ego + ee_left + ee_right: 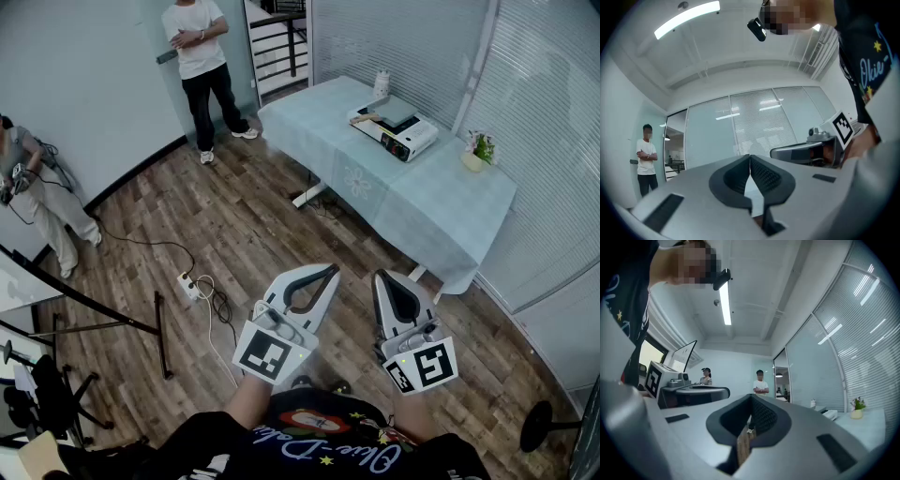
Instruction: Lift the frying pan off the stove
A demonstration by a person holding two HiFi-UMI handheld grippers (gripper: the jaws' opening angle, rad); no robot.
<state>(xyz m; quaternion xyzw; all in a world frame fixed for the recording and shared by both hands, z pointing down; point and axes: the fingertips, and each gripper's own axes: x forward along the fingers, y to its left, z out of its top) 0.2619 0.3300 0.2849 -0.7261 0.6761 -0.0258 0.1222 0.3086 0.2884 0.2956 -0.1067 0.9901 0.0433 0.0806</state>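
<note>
Holds the left gripper point(323, 272) and the right gripper point(384, 278) side by side, low and close to the body, above the wooden floor point(234, 220) and well apart from the table point(441, 220). Points both tips roughly toward that table.

Shows, in the left gripper view, the left jaws pressed together, ribbed pads meeting along one line, nothing between them. Shows the same in the right gripper view: jaws together, empty, only floor visible through the slit below the pads.

Finds the frying pan point(395, 113) far off, dark and flat, sitting on top of the white stove point(408, 141), near the table's far long edge and closer to its left end than its right. Has a pale handle pointing left. Untouched by either gripper.

Also on the table: a white bottle point(382, 84) at the far edge beyond the stove, and a small potted plant point(478, 150) near the far right corner.

Beyond the table's left end, by the wall: a person in a white shirt point(197, 47), arms folded. At the left border of the head view: a second person point(33, 192). On the floor between them and the grippers: a power strip point(190, 284) with cables.
</note>
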